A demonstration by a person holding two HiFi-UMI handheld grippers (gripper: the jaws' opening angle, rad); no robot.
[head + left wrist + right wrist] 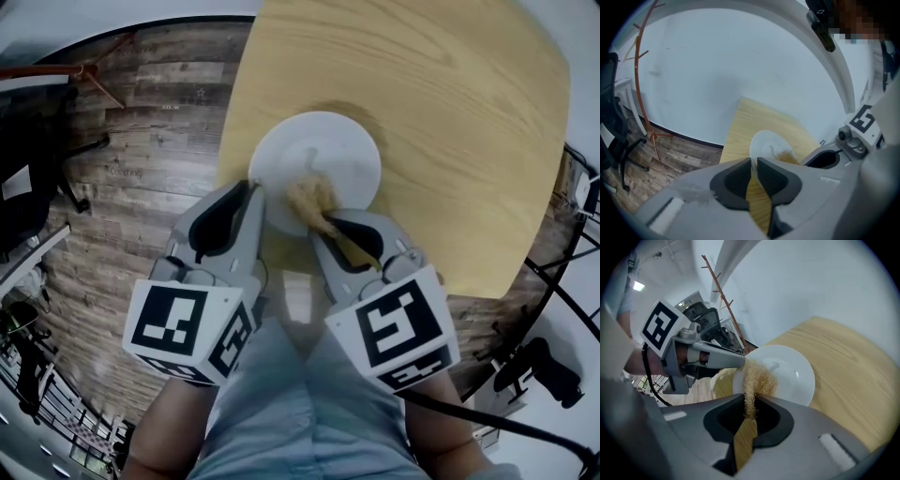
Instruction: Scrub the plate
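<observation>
A white plate (328, 155) lies near the front edge of a light wooden table (450, 112). My left gripper (254, 189) is shut on the plate's left rim; in the left gripper view the rim of the plate (768, 142) sits between the jaws of the left gripper (753, 162). My right gripper (324, 225) is shut on a tan fibrous scrubber (309, 199) that rests on the plate's near part. In the right gripper view the scrubber (758, 378) hangs from the right gripper (750, 402) onto the plate (790, 376), with the left gripper (739, 361) at the rim.
The table's left edge (225, 141) borders a wood-plank floor (141, 159). A reddish coat stand (644, 93) and a black chair (28, 178) stand to the left. The person's light trousers (300, 412) are below the grippers.
</observation>
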